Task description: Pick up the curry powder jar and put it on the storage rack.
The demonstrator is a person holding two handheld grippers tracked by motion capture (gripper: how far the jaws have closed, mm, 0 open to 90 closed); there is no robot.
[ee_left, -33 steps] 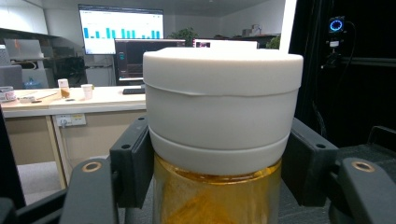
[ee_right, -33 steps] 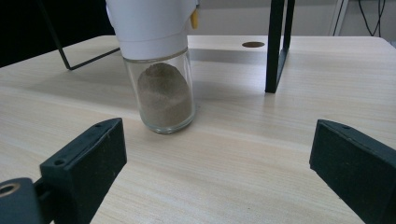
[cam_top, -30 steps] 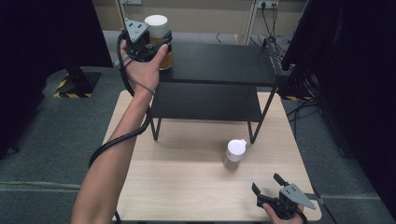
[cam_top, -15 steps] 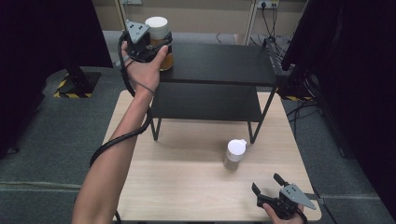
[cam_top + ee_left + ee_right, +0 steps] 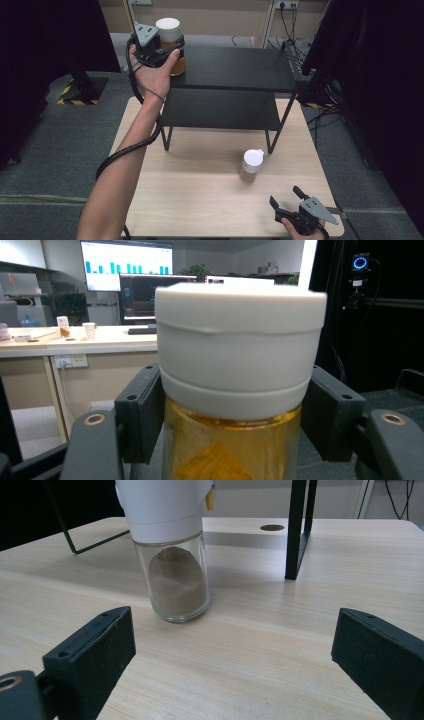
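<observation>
Pale wood grain is shown on the table [image 5: 200, 200], which carries a black two-tier metal shelf [image 5: 235, 67] above grey floor. On the top tier, a white-lidded glass jar of amber contents [image 5: 170, 42] is flanked by the left gripper [image 5: 235, 425], whose jaws have just been opening, pads at the glass; its base is cut off. The right gripper [image 5: 235, 665] is held wide open and empty, near a white-capped glass shaker of brown powder [image 5: 175, 565].

L claw [image 5: 167, 47] jaws just easing apart, arm outstretched; R claw [image 5: 289, 197] agape.
</observation>
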